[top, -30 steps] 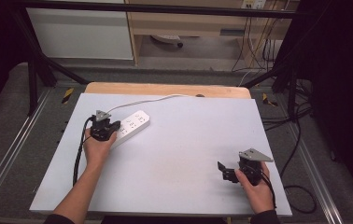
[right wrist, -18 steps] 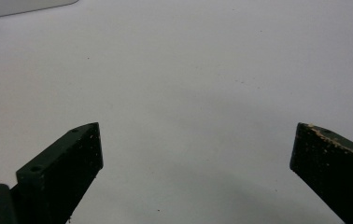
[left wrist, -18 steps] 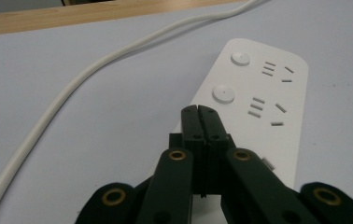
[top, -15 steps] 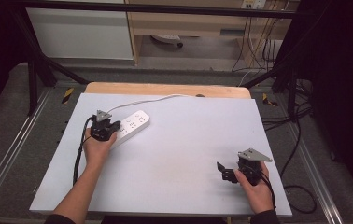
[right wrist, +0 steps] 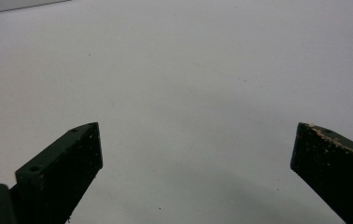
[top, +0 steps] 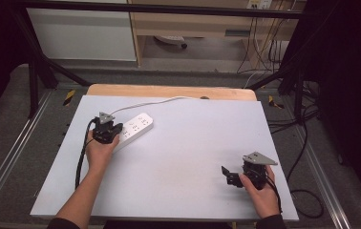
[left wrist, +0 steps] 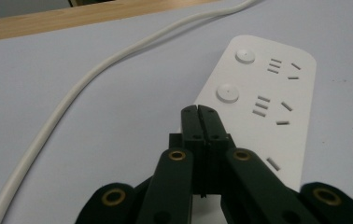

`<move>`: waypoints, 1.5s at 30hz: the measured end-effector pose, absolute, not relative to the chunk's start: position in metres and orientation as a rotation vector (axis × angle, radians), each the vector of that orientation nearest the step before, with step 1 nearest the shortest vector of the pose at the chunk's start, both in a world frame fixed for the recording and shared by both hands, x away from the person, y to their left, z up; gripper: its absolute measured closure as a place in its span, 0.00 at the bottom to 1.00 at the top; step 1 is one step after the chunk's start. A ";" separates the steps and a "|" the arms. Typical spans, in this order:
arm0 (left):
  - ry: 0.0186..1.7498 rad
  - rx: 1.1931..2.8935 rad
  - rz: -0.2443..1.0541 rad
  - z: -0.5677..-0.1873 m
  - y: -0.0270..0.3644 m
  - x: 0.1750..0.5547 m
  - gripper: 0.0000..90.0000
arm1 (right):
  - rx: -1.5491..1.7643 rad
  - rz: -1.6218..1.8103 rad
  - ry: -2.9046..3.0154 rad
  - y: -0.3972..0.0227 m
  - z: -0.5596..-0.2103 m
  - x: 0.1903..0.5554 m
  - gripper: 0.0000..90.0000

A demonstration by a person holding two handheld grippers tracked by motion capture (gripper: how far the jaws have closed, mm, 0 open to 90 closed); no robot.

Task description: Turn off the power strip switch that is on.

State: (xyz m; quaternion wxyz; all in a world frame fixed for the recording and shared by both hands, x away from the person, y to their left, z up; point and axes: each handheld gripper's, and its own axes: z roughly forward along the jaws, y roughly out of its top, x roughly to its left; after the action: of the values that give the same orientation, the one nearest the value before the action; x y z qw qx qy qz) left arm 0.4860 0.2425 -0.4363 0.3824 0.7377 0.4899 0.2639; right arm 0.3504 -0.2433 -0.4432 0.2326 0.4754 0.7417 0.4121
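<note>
Left gripper (left wrist: pixel 198 109): my jaws pressed together, empty, tips over power strip (left wrist: pixel 263 100) (touching, probably).
Right gripper (right wrist: pixel 195 158): my jaws wide apart, empty, bare table (top: pixel 193 157) ahead.

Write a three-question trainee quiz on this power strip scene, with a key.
1. True or false: the left gripper has its jaws closed together above the power strip.
2. How many round buttons show on the strip in the left gripper view?
3. The right gripper is: A) shut on the cord, B) open over bare table, C) holding the strip.

Key: 1 true; 2 two; 3 B.
</note>
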 end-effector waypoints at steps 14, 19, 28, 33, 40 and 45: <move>1.256 1.900 0.685 -0.435 0.238 0.487 1.00 | 1.309 1.137 2.036 -0.243 -0.443 0.350 0.03; 1.262 1.886 0.668 -0.435 0.240 0.488 1.00 | 1.308 1.136 2.038 -0.244 -0.443 0.350 0.03; 1.270 1.889 0.682 -0.435 0.238 0.487 1.00 | 1.307 1.135 2.037 -0.244 -0.443 0.350 0.03; 1.276 1.882 0.678 -0.435 0.238 0.487 1.00 | 1.307 1.135 2.038 -0.244 -0.443 0.350 0.03; 1.278 1.874 0.674 -0.436 0.239 0.487 1.00 | 1.308 1.136 2.038 -0.244 -0.443 0.350 0.03; 1.282 1.872 0.666 -0.436 0.239 0.487 1.00 | 1.308 1.133 2.038 -0.244 -0.443 0.350 0.03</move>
State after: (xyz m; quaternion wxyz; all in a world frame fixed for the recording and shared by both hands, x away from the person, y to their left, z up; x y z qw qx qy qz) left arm 0.4868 0.2390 -0.4357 0.3790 0.7326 0.5017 0.2608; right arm 0.3501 -0.2439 -0.4429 0.2317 0.4759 0.7415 0.4124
